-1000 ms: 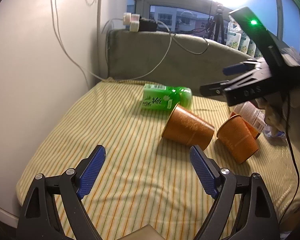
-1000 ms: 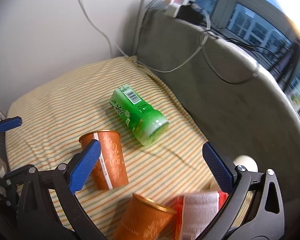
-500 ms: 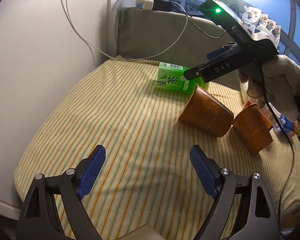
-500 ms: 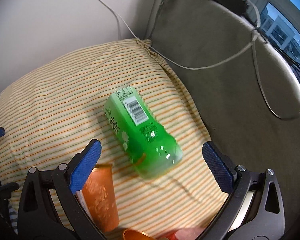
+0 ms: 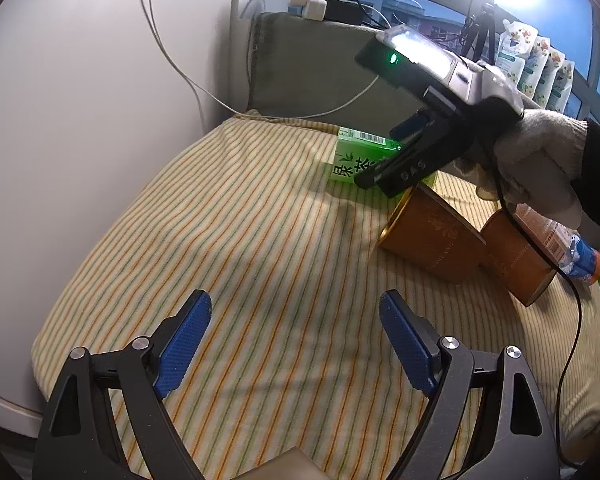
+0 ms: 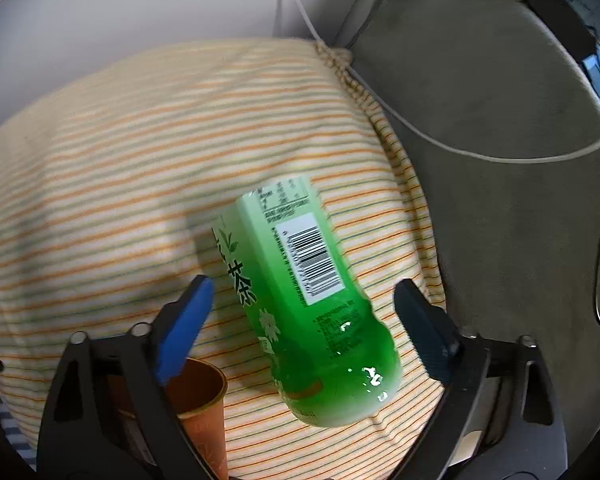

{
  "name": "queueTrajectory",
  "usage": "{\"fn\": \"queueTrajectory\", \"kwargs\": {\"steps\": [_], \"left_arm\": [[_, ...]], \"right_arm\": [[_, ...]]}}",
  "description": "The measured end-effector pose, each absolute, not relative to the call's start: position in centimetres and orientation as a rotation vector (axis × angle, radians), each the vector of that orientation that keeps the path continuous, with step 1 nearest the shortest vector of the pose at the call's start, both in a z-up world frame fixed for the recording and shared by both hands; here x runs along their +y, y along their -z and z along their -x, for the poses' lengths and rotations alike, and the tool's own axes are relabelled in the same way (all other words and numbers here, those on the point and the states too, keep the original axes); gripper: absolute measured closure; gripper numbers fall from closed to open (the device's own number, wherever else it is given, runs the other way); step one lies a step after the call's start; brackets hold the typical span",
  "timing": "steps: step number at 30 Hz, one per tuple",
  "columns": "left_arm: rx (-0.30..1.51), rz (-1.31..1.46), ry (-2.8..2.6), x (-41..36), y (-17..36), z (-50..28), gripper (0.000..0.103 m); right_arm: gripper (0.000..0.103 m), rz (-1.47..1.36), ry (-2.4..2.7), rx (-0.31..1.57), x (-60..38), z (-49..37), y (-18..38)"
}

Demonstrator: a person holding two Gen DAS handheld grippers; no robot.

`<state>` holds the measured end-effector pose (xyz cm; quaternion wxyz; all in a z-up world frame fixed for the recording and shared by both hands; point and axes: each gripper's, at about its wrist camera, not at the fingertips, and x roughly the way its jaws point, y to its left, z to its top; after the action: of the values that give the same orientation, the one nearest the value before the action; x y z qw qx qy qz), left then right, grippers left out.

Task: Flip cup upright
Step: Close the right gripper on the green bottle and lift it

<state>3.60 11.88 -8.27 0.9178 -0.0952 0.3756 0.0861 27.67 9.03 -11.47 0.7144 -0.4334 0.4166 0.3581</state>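
Observation:
Two orange paper cups lie on their sides on the striped cushion. The nearer cup has its gold-rimmed mouth facing left; the second cup lies just right of it. In the right wrist view the nearer cup sits at the lower left, under the left finger. My right gripper is open and straddles the lying green tea bottle; it also shows in the left wrist view, above that bottle. My left gripper is open and empty over bare cushion, well short of the cups.
The striped cushion ends at a white wall on the left and a grey backrest behind, with white cables hanging across. A plastic bottle lies behind the cups at the right. Snack bags stand on the window ledge.
My right gripper has moved down and forward over the green bottle, which now fills its view; the cup slid to its lower left. My left gripper shifted only slightly.

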Motion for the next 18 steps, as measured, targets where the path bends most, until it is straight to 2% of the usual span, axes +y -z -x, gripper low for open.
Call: {"fn": "queueTrajectory", "kwargs": {"steps": [2, 5, 18], "left_arm": [[0.768, 0.195, -0.180, 11.9, 8.2, -3.6, 0.017], [0.764, 0.196, -0.183, 12.1, 8.0, -3.5, 0.017], [0.737, 0.187, -0.188, 11.6, 7.1, -2.4, 0.017]], "right_arm": [[0.028, 0.988, -0.775, 0.934, 9.0, -27.5, 12.0], [0.033, 0.977, -0.770, 0.925, 8.8, -27.4, 11.8], [0.034, 0.670, -0.750, 0.832, 5.3, -27.6, 4.8]]}}
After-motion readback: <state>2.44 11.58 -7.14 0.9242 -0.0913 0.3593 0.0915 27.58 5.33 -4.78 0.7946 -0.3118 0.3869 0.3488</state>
